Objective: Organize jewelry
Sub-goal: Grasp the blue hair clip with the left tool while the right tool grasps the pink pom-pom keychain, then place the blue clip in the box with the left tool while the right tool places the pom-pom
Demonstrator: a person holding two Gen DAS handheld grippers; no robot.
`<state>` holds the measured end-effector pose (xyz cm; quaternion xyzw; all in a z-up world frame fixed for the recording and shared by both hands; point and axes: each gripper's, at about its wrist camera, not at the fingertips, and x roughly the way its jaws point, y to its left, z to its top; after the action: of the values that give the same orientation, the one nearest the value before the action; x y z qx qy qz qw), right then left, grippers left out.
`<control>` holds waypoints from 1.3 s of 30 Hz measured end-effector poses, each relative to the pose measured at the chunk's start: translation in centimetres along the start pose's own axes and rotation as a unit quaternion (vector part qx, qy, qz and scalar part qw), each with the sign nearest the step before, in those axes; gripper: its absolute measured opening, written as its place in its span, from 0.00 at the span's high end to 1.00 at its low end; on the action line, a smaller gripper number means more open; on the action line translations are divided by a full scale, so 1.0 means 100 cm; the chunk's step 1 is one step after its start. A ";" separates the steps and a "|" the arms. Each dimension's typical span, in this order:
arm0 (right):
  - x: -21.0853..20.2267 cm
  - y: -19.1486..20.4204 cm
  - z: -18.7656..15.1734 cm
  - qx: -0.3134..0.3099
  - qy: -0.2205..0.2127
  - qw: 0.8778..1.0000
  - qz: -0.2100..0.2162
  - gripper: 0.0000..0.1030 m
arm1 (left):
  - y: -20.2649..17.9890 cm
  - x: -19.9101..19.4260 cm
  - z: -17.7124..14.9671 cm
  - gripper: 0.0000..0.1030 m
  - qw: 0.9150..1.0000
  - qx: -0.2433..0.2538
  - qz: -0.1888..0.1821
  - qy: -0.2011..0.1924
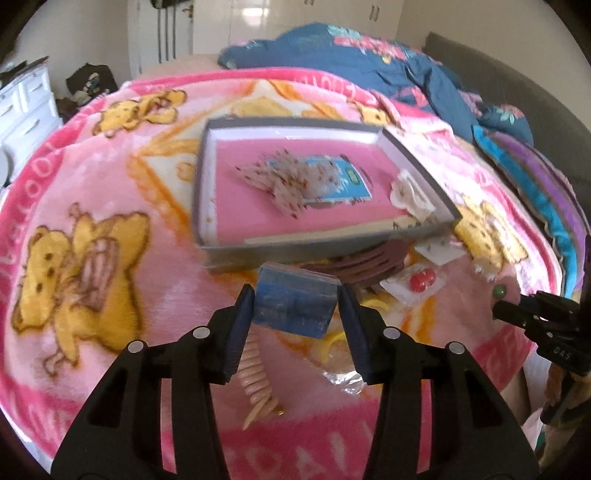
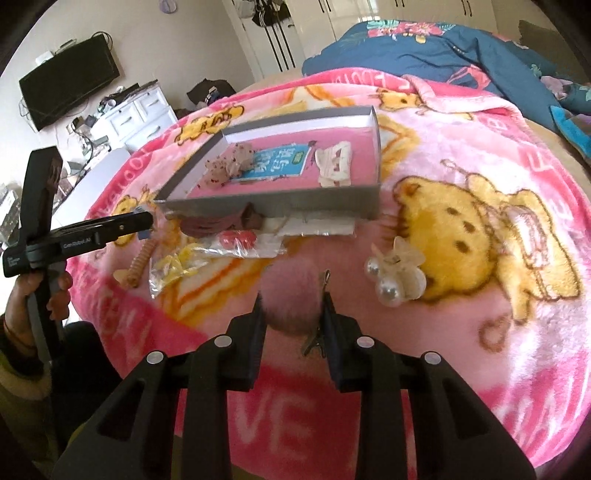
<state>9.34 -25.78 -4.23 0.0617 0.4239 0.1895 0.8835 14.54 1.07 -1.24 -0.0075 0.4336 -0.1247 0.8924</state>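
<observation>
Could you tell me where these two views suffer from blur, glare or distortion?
Left wrist view: the grey tray and its contents are smeared by motion blur, the cupboard doors glare white. Right wrist view: sharper, though the pink blanket bulges from fisheye distortion and the corners go black.

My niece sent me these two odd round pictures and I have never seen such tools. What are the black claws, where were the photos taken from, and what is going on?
The black claws are hand-held two-finger grippers, one in each of a person's hands. Each carries a wide-angle camera looking along its fingers, hence the round pictures. One picture is from the left gripper, the other from the right gripper.

Below is a bed with a pink bear-print blanket. On it lies a shallow grey box already holding a blue packet and a cream hair claw. Loose in front of the box: a red ornament in a bag, a yellow piece in a bag and a pearl hair clip.

The left gripper holds a small blue packet; the right pinches a pink pom-pom hair clip.
</observation>
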 end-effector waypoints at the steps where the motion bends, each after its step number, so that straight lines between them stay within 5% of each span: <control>1: -0.001 0.001 0.002 -0.001 -0.003 1.000 0.001 0.74 | 0.003 -0.004 0.000 0.63 1.000 -0.005 0.002 -0.004; 16: 0.000 0.052 0.040 -0.041 -0.028 0.998 0.043 0.74 | 0.043 -0.053 0.004 0.63 0.996 -0.060 0.036 -0.060; 30: 0.018 0.090 0.080 -0.074 -0.046 0.994 0.063 0.74 | 0.056 -0.052 0.033 0.63 0.992 -0.092 0.022 -0.082; 39: 0.034 0.080 0.109 -0.062 -0.058 0.995 0.046 0.74 | 0.050 -0.042 0.057 0.63 0.992 -0.084 0.024 -0.090</control>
<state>17.40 -16.55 2.34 0.0372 0.3562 0.2518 0.8991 17.56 6.39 5.00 -0.0834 0.3603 -0.0655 0.9268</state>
